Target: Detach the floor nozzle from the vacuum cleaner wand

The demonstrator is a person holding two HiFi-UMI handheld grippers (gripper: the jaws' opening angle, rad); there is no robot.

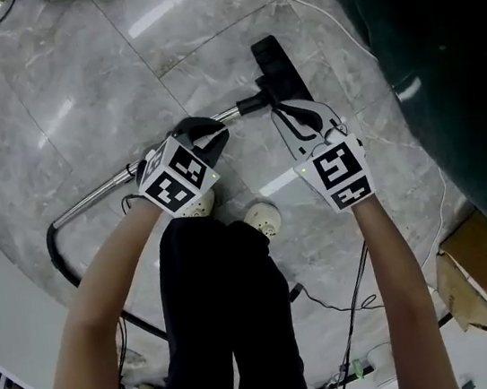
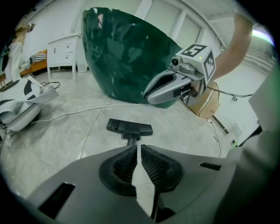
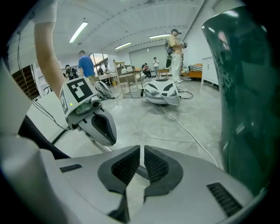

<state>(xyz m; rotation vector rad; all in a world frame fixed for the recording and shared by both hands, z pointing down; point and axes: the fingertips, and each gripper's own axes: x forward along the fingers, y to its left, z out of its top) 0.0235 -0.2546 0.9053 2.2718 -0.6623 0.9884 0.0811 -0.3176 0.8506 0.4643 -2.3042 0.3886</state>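
While both arms reach in from the bottom of the head view, the left gripper [image 1: 214,135] and right gripper [image 1: 284,112] each have jaws pressed together, gripping nothing. The slim chrome vacuum wand [image 1: 102,188] passes under the left tips. Beyond both, at upper centre, the flat black plastic floor nozzle [image 1: 274,59] lies on the grey marble floor [image 1: 72,79], joined to the wand, apart from either jaw pair.

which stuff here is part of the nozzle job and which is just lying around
Job:
- floor nozzle
- wand
- left gripper, shut, holding nothing
- right gripper, shut, holding nothing

Lying about:
- big dark green object
- white cable
- cardboard box
- white cabinet
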